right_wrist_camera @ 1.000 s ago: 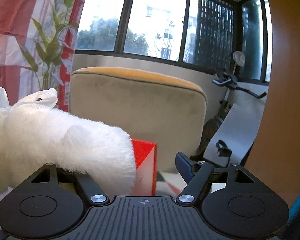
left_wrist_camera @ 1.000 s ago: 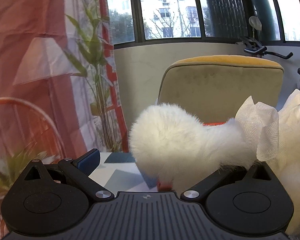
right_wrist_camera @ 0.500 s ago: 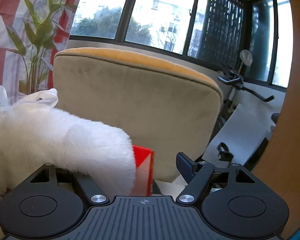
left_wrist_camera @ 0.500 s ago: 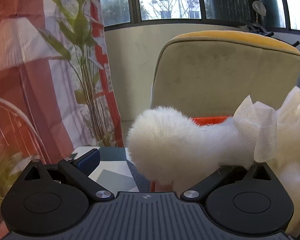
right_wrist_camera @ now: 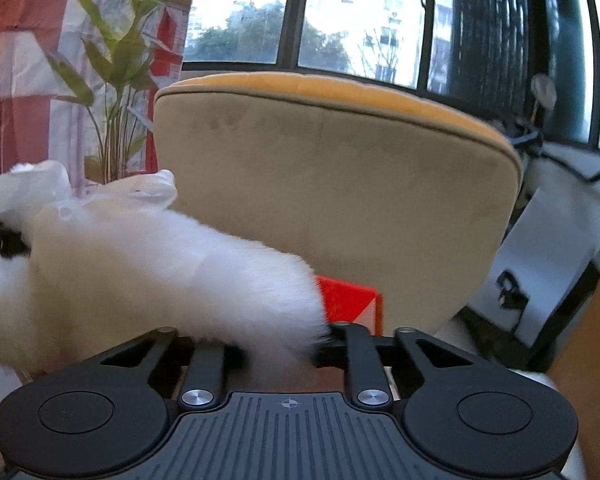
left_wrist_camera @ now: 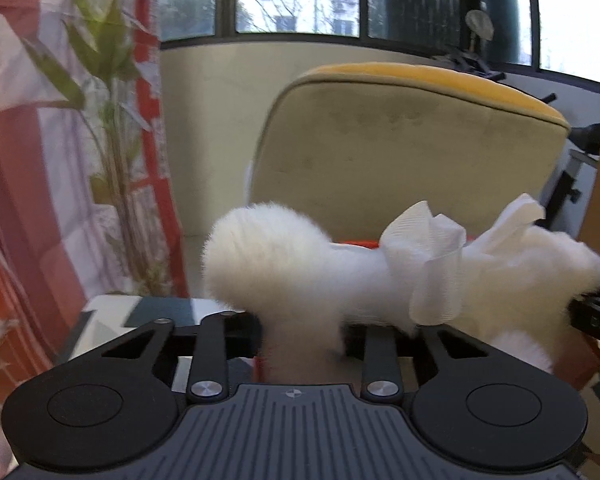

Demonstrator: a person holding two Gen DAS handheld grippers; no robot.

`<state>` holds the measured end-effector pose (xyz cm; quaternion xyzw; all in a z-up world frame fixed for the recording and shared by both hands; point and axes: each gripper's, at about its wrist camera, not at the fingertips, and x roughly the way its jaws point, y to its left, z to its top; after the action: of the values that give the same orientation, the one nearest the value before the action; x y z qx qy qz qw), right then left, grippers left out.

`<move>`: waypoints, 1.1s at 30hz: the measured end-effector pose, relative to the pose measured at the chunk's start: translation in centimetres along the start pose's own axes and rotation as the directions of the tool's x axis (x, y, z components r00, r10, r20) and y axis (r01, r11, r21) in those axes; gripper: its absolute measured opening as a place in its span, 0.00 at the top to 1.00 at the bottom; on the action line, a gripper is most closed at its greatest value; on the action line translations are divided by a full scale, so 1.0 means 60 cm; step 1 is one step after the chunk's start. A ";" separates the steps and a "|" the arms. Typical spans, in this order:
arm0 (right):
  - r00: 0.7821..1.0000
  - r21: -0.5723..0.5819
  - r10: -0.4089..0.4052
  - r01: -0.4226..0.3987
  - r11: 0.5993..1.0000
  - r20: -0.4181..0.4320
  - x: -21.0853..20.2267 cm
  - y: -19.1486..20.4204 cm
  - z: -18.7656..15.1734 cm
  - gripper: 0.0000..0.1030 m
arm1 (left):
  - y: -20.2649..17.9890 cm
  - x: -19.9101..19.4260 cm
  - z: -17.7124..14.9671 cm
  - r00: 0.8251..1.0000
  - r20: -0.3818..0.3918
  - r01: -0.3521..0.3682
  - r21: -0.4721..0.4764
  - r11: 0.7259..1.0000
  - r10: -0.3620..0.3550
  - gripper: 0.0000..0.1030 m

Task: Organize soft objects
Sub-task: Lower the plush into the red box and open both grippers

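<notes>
A white fluffy plush toy (left_wrist_camera: 284,264) with a white gauze ribbon (left_wrist_camera: 428,256) hangs between both grippers. My left gripper (left_wrist_camera: 300,332) is shut on the toy's left end. The same plush toy (right_wrist_camera: 160,272) shows in the right wrist view, where my right gripper (right_wrist_camera: 280,344) is shut on its right end. The fingertips of both grippers are hidden in the fur. A red box (right_wrist_camera: 348,300) sits just behind and below the toy; only a strip of the box (left_wrist_camera: 360,243) shows in the left wrist view.
A beige chair back with a yellow top (left_wrist_camera: 412,148) stands right behind the box. A bamboo plant (left_wrist_camera: 108,128) and a red-and-white curtain (left_wrist_camera: 32,184) are at the left. An exercise bike (right_wrist_camera: 548,148) stands at the right. A patterned surface (left_wrist_camera: 140,312) lies below.
Both grippers were open around the toy's ends; now both have shut on it. The view has drawn closer to the chair and the box.
</notes>
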<state>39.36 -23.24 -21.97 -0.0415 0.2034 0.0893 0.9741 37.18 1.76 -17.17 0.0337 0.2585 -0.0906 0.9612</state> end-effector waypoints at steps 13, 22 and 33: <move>0.992 0.176 0.072 -0.052 0.983 -0.107 0.049 -0.069 0.004 0.87 | -0.011 0.061 0.032 0.990 -0.088 0.106 -0.046 0.993 -0.110 0.73; 0.941 0.295 0.250 -0.178 0.939 -0.227 0.103 -0.105 -0.010 0.87 | -0.005 0.119 0.005 0.934 -0.274 0.220 -0.062 0.974 -0.228 0.73; 0.929 0.228 0.207 -0.140 0.964 -0.307 0.107 -0.089 -0.016 0.78 | -0.022 0.110 0.004 0.948 -0.254 0.198 -0.001 0.980 -0.192 0.73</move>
<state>45.80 -27.58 -25.24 0.0614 0.3736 0.1462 0.9140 42.68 -0.62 -20.32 0.0308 0.3796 -0.1833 0.9063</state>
